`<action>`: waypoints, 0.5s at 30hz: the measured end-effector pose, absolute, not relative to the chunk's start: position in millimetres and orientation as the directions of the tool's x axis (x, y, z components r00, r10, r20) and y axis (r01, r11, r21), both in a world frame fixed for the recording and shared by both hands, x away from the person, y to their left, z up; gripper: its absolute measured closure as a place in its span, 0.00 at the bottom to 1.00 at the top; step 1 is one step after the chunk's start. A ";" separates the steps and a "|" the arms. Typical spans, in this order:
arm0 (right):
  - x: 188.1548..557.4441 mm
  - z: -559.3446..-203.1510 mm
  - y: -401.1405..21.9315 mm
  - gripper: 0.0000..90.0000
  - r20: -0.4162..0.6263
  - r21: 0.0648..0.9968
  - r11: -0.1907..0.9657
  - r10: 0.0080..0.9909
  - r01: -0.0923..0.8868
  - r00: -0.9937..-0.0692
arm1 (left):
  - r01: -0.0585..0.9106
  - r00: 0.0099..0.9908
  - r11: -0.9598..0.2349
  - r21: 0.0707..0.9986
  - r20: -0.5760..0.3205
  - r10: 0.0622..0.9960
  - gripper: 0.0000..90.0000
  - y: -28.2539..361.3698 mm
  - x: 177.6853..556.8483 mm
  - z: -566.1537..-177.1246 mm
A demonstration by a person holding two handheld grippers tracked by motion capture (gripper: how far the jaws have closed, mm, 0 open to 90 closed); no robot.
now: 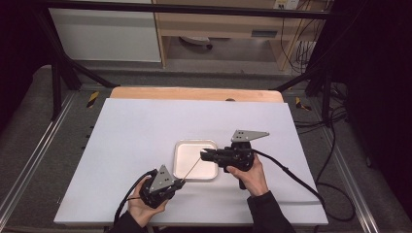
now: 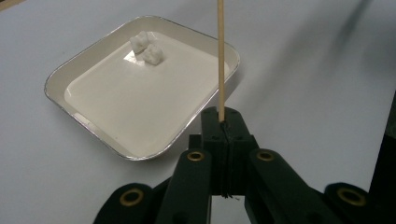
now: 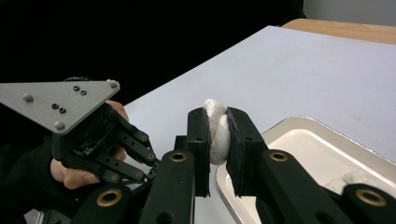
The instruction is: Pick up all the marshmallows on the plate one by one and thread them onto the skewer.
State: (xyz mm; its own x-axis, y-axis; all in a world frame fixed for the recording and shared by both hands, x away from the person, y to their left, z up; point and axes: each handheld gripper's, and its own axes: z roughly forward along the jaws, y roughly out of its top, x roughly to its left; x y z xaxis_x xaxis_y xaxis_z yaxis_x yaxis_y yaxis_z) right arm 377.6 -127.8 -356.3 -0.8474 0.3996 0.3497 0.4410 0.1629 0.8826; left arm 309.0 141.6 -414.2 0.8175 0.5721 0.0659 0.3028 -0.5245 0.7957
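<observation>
Left claw (image 2: pixel 223 125) clamps a thin wooden skewer (image 2: pixel 221 60); right claw (image 3: pixel 218 135) squeezes a soft white lump (image 3: pixel 217 130).

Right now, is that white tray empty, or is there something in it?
Not empty. The tray holds two small white lumps near its far edge in the left gripper view; the rest of its floor is bare.

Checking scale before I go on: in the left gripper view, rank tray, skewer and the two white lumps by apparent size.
1. Tray, largest.
2. Wooden skewer, long but thin, and nearer the camera.
3. The two white lumps, alike; I won't rank them.
</observation>
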 end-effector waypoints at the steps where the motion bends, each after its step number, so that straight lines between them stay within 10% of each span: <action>1: 377.0 -356.8 -127.4 0.89 0.347 0.883 0.165 0.399 0.439 -0.848 | 0.309 0.817 -0.521 0.796 0.059 0.574 0.99 142.0 309.8 -414.5; 15: 373.5 -361.9 -122.7 0.90 0.342 0.887 0.166 0.391 0.431 -0.854 | 0.304 0.812 -0.520 0.798 0.068 0.580 0.99 142.4 309.0 -414.2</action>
State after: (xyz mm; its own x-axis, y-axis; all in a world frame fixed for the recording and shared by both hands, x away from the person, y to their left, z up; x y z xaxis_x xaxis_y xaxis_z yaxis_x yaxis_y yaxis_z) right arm 373.5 -122.7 -361.9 -0.8543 0.3915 0.3418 0.4310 0.1660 0.8870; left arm 309.0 142.4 -414.2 0.8120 0.5797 0.0680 0.3042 -0.5197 0.7984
